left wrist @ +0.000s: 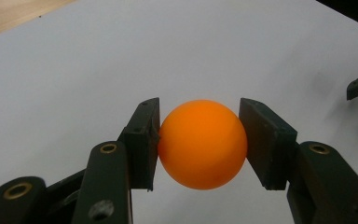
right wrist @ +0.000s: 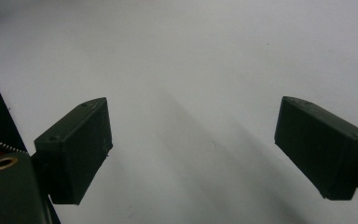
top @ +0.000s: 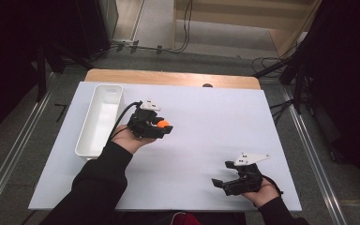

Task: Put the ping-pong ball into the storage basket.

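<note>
- The orange ball sits clamped between the pads of your left gripper, above the white desk just right of the white bin.
- Both pads press the ball's sides.
- Your right gripper rests near the desk's front right, well apart from the ball, jaws spread wide on nothing.

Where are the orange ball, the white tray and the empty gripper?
orange ball (left wrist: 201,142), left gripper view, its middle.
white tray (top: 85,149), high view, its near wall.
right gripper (top: 221,175), high view, between its fingertips.
</note>
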A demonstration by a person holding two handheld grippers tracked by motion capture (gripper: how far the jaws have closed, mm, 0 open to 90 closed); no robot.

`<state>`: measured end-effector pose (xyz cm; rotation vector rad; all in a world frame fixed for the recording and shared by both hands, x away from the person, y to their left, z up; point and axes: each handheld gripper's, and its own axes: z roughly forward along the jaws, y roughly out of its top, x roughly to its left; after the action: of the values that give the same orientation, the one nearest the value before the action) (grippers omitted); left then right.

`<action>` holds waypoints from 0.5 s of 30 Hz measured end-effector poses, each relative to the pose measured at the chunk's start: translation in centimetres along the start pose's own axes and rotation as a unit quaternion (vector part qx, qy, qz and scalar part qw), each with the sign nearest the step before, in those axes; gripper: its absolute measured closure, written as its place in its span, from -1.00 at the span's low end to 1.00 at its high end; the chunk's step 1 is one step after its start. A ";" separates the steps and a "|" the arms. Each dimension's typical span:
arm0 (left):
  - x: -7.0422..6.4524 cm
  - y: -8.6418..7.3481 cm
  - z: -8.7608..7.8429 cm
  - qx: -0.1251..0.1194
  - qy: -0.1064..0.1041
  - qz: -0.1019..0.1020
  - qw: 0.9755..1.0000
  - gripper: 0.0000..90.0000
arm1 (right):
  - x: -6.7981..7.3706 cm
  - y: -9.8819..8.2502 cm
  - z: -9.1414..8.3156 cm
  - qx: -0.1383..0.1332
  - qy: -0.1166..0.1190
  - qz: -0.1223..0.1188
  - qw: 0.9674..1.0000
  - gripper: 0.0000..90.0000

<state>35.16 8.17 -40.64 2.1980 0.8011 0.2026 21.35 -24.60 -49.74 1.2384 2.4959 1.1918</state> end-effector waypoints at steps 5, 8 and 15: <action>0.2 0.1 -0.4 -0.005 0.003 -0.004 1.000 0.11 | 0.0 0.0 0.0 0.000 0.000 0.001 1.000 -0.78; 0.5 0.1 -0.6 -0.006 0.008 -0.008 1.000 0.11 | 0.0 0.0 0.0 0.000 -0.001 0.000 1.000 -0.78; 0.7 0.1 -0.8 -0.002 0.010 -0.010 1.000 0.11 | 0.0 0.0 0.0 0.000 -0.002 0.001 1.000 -0.78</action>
<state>35.48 9.07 -40.14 2.1876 0.8327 0.2175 21.33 -24.60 -49.72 1.2408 2.4929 1.1896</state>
